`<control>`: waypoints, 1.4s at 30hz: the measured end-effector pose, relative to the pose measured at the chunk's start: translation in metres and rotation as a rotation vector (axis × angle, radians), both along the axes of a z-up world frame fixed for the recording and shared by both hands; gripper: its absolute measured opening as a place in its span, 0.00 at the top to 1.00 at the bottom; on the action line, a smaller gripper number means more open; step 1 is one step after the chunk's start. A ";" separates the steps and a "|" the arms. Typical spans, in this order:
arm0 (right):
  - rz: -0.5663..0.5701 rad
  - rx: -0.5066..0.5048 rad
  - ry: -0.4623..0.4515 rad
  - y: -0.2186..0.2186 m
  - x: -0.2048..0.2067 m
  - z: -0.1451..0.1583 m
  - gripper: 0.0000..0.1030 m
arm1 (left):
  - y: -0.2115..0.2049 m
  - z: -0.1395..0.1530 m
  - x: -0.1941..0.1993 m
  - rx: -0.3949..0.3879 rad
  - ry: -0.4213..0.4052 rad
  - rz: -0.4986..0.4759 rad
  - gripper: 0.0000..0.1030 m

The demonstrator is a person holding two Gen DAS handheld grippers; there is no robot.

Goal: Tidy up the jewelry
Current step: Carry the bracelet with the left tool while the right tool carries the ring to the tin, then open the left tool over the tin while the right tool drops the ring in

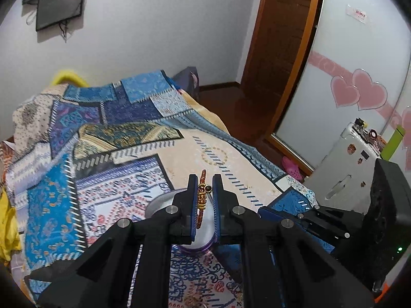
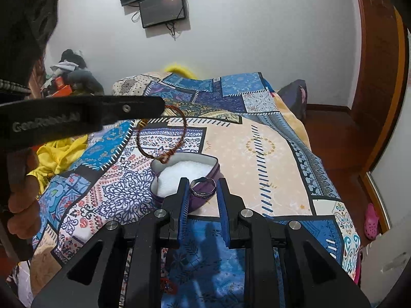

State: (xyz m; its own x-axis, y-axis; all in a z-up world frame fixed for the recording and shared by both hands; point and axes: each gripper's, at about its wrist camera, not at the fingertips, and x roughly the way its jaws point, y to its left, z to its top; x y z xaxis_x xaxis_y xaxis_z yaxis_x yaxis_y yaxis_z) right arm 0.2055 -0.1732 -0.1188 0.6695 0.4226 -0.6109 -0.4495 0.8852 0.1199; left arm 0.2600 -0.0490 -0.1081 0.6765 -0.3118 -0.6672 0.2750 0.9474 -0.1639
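Left hand-held gripper pinching red-and-gold bracelet, loop hanging at upper left of right view, directly over open tin on bed. Right hand-held gripper clamping ring, nearer tin, just behind rim.

Left gripper jaws clamped; right gripper jaws pinched.
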 end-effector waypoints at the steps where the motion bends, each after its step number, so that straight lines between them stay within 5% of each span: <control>1: -0.001 -0.002 0.001 0.000 0.001 0.000 0.81 | 0.000 -0.003 0.003 -0.009 0.011 -0.005 0.91; 6: -0.011 -0.004 0.004 -0.004 0.006 -0.002 0.81 | 0.005 -0.026 0.021 -0.048 0.088 -0.012 0.91; 17: 0.014 -0.019 0.004 0.008 0.020 -0.005 0.81 | 0.032 -0.065 0.041 0.067 0.166 0.094 0.91; 34: 0.091 -0.090 0.042 0.037 0.040 -0.013 0.81 | 0.040 -0.055 0.015 0.138 0.129 0.118 0.88; 42: 0.120 -0.113 0.059 0.046 0.039 -0.014 0.81 | 0.053 -0.048 -0.002 0.120 0.118 0.164 0.74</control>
